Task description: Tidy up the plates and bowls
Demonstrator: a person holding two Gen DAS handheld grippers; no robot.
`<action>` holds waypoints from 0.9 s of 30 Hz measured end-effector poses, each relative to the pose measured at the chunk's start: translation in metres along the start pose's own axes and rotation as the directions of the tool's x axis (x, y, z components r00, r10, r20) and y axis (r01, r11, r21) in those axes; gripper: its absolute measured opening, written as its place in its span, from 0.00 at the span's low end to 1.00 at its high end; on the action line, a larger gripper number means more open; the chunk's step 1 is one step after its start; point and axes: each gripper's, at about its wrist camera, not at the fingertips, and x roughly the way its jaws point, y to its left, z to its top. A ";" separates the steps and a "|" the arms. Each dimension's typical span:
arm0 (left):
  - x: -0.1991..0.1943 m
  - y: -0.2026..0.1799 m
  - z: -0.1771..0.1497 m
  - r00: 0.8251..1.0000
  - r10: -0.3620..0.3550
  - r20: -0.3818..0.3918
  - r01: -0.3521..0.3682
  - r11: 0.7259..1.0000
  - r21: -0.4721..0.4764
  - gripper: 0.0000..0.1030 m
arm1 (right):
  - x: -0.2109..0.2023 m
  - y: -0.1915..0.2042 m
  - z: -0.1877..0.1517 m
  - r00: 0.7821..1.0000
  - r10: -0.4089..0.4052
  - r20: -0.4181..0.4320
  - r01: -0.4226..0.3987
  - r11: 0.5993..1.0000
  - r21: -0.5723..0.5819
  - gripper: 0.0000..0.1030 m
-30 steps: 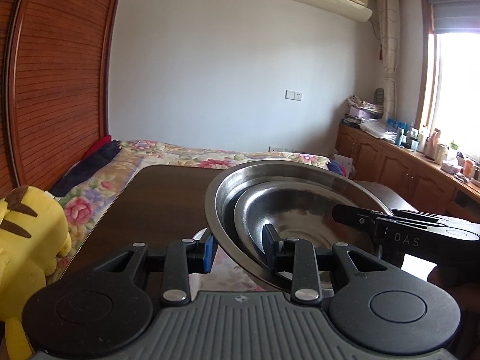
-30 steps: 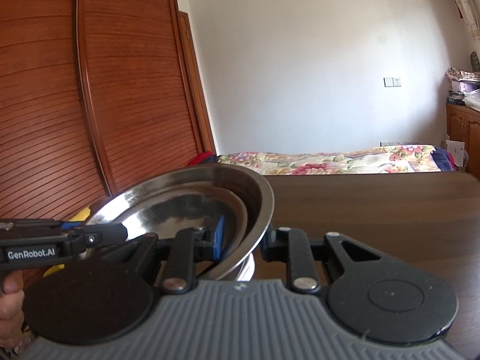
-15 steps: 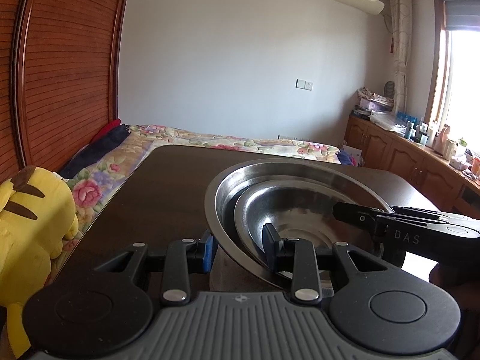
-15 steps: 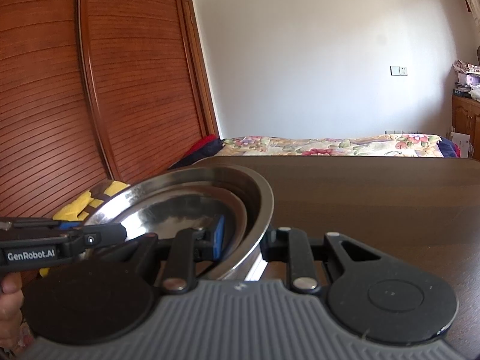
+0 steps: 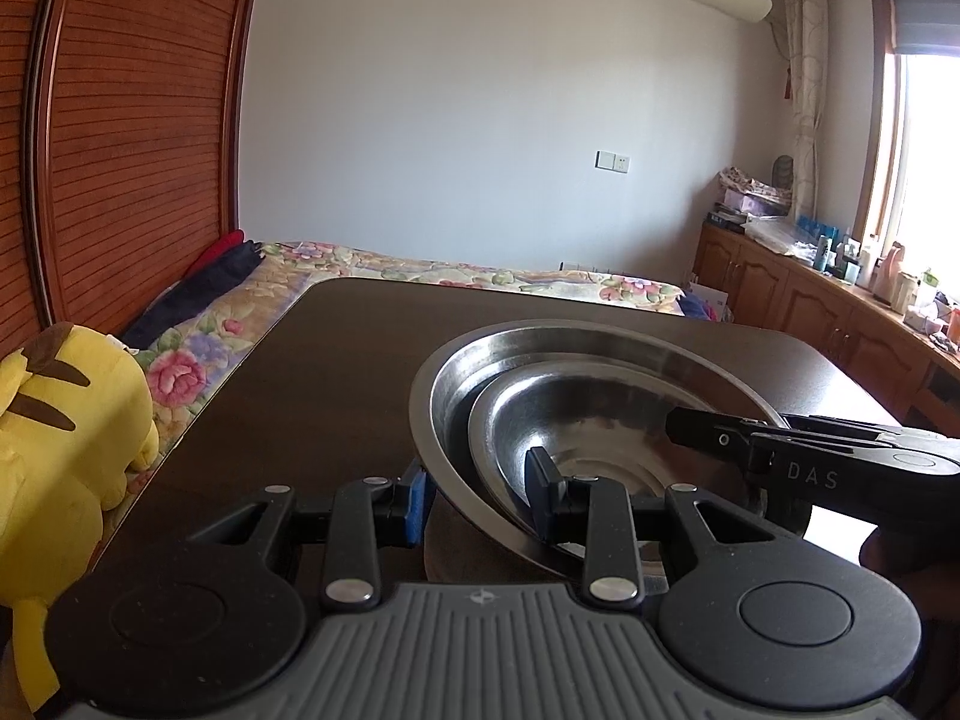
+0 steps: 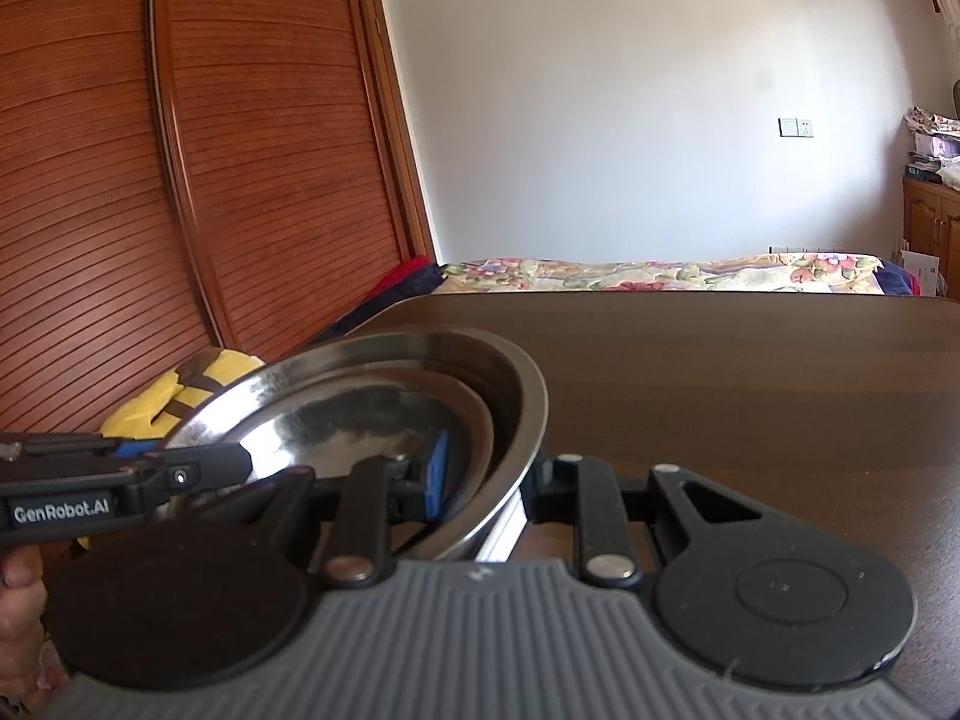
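Observation:
A large steel bowl (image 5: 447,396) carries a smaller steel bowl (image 5: 576,426) nested inside it, and both hang low over the dark brown table (image 5: 336,372). My left gripper (image 5: 480,501) is shut on the near left rim, one finger outside and one inside. My right gripper (image 6: 489,480) is shut on the opposite rim of the large bowl (image 6: 528,402), with its blue pad inside beside the inner bowl (image 6: 360,420). Each gripper shows in the other's view: the right one (image 5: 810,459) and the left one (image 6: 126,480).
A yellow plush toy (image 5: 60,420) sits off the table's left edge. A bed with a floral cover (image 5: 420,270) lies beyond the far edge, a slatted wooden wardrobe (image 6: 180,180) stands on the left, and low wooden cabinets (image 5: 810,312) stand on the right.
Both grippers have carried the nested bowls forward and down over the table. The hold on the rim is unchanged.

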 end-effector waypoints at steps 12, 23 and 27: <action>0.000 0.002 -0.001 1.000 -0.009 0.006 0.009 1.000 0.000 0.46 | -0.002 0.004 0.002 1.000 -0.001 0.011 0.001 1.000 -0.025 0.56; -0.013 -0.002 0.014 0.998 0.023 0.053 -0.024 0.999 0.026 0.80 | -0.037 -0.001 0.019 0.995 -0.048 0.087 0.053 0.997 -0.063 0.70; -0.019 -0.007 0.022 0.997 0.022 0.074 -0.026 0.999 0.047 0.88 | -0.046 -0.006 0.025 0.993 -0.064 0.098 0.068 0.997 -0.045 0.77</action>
